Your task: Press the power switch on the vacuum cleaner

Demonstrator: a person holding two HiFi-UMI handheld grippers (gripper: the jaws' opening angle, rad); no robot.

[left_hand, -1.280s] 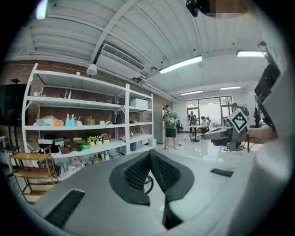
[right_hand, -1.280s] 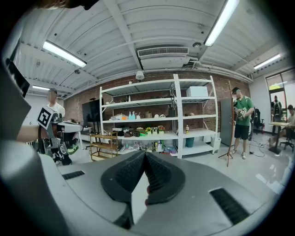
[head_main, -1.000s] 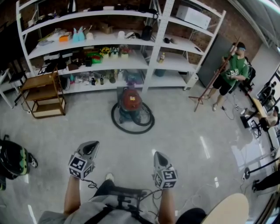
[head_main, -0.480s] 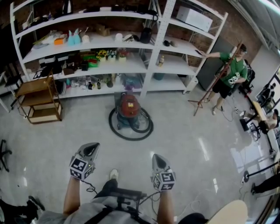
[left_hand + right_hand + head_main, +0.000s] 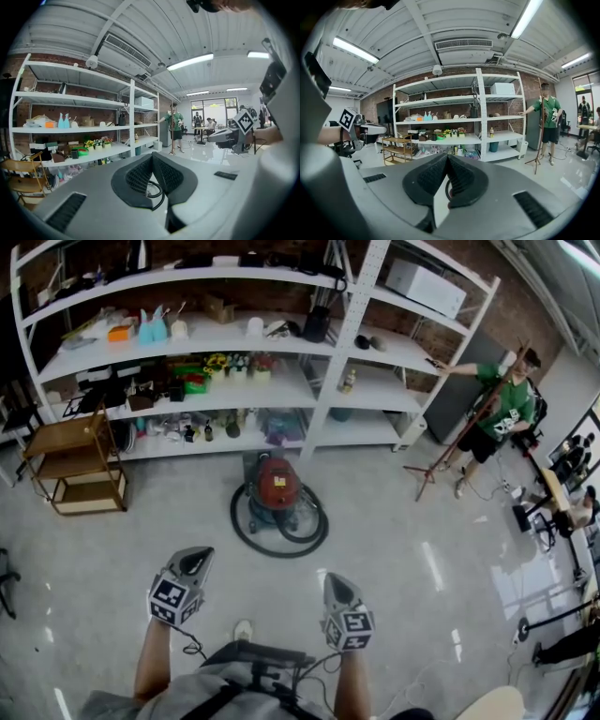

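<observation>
A red and dark canister vacuum cleaner [image 5: 277, 486] stands on the floor in front of the white shelving, its black hose [image 5: 281, 542] coiled round it. I cannot make out its power switch at this distance. Well short of it, my left gripper [image 5: 195, 560] and right gripper [image 5: 338, 582] are held side by side at the bottom of the head view. Both point toward the vacuum and both are shut on nothing. In the gripper views the vacuum is hidden behind the closed jaws; the right gripper view shows only a sliver of hose and red [image 5: 449, 190] between them.
White shelf units [image 5: 323, 381] loaded with bottles and boxes span the back wall. A wooden cart [image 5: 75, 460] stands at the left. A person in a green shirt [image 5: 499, 409] holds a tall wooden stand [image 5: 459, 439] at the right. Cables and stands lie along the right edge.
The vacuum and shelving have come slightly closer and shifted lower in the head view. The black bag at the left has left the view. Both grippers kept their pose.
</observation>
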